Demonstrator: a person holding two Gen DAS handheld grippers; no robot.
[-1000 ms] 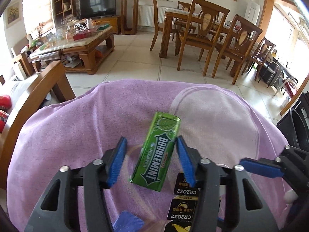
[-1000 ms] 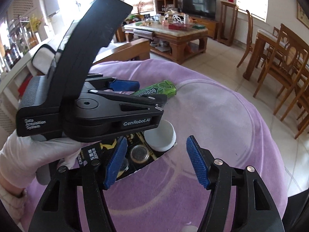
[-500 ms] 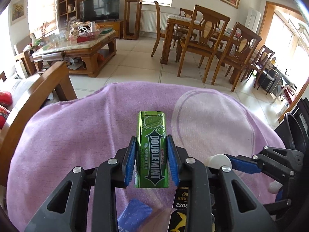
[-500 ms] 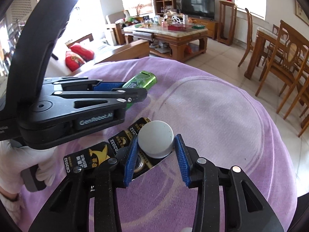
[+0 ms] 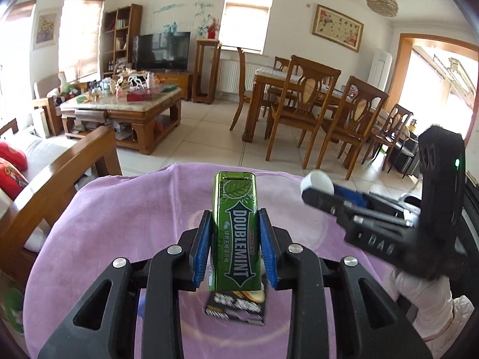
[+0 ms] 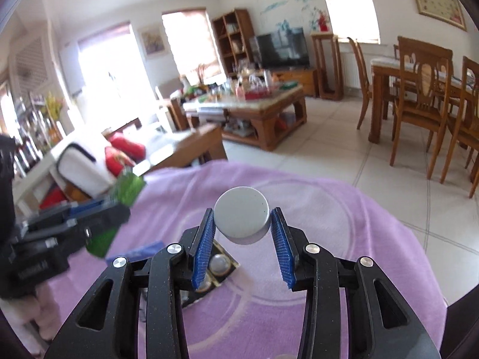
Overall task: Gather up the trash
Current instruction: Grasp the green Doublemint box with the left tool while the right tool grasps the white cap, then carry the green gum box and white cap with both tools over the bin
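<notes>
Left wrist view: left gripper (image 5: 236, 249) clamps the green Doublemint pack (image 5: 236, 233), upright above the purple cloth (image 5: 125, 224).
Right gripper (image 6: 244, 246) pinches a white round cap (image 6: 242, 215) over a battery card (image 6: 217, 266); both lifted clear.

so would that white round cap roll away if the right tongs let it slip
Probably: the white cap is a flat disc pinched only at its rim by the right tongs. It looks light and stiff. The purple cloth would likely stop it soon.
</notes>
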